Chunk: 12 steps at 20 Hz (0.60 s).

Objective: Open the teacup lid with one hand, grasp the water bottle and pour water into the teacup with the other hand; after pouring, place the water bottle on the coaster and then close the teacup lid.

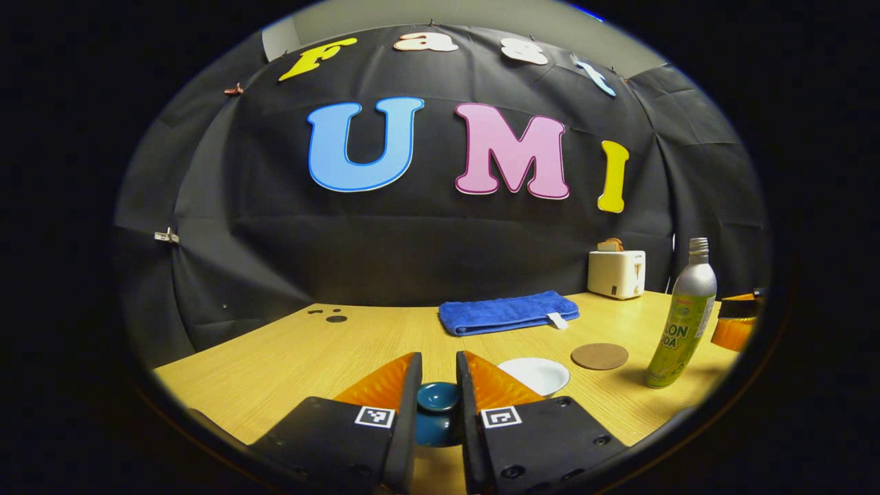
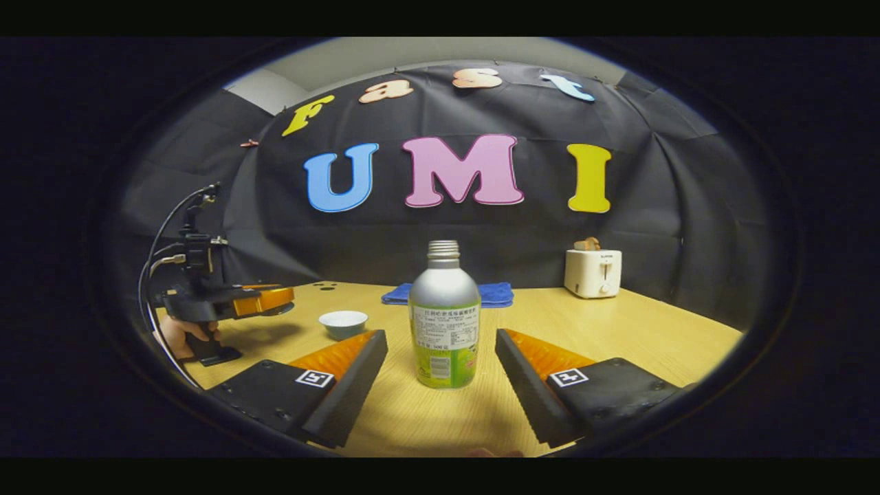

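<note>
Left claw [image 1: 438, 385] pinches the teal teacup lid [image 1: 438, 397]; right claw [image 2: 440, 357] is spread around the upright water bottle [image 2: 444, 323], mid-bench [image 2: 619, 323], untouched.

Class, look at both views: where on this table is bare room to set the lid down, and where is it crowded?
Free: the table's left stretch, between the blue towel and the left gripper. Crowded: the right side, where the white teacup, coaster and bottle cluster, with the right gripper open around the bottle.
</note>
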{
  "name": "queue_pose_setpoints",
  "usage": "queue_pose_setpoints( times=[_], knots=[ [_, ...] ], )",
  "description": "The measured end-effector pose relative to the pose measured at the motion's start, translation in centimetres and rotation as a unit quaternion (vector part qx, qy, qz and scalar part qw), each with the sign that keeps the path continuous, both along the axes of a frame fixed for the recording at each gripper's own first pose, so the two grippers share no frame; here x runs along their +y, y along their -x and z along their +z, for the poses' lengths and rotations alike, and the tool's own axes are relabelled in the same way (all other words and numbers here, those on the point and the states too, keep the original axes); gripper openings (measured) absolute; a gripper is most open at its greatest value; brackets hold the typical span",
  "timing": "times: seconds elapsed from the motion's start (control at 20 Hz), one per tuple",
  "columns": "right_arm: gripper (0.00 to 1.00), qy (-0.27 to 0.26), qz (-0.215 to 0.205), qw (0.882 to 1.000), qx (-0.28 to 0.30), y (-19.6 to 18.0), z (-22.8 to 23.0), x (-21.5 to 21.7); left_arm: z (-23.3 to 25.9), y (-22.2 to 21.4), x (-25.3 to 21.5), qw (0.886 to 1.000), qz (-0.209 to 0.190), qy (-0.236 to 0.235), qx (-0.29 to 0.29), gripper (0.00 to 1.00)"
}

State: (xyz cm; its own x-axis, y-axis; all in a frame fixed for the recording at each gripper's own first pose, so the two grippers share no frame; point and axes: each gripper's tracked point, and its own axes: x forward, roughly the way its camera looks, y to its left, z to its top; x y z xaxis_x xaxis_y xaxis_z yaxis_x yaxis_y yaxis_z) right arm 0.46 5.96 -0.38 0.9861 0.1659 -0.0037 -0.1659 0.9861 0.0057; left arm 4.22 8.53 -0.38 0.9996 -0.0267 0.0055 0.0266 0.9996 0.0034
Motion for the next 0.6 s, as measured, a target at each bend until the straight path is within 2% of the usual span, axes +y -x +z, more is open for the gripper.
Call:
queue_pose_setpoints(
  times=[0.4, 0.6],
  knots=[
    [0.98, 0.002, -0.052, 0.999, -0.002, -4.3, -0.2, -0.8, 0.1, -0.1, 0.1, 1.000, -0.015, 0.001, 0.000, 0.31],
    [0.98, 0.002, -0.058, 0.998, -0.001, -6.2, -0.2, -0.6, 0.1, -0.3, -0.1, 1.000, -0.022, 0.000, 0.000, 0.32]
  ],
)
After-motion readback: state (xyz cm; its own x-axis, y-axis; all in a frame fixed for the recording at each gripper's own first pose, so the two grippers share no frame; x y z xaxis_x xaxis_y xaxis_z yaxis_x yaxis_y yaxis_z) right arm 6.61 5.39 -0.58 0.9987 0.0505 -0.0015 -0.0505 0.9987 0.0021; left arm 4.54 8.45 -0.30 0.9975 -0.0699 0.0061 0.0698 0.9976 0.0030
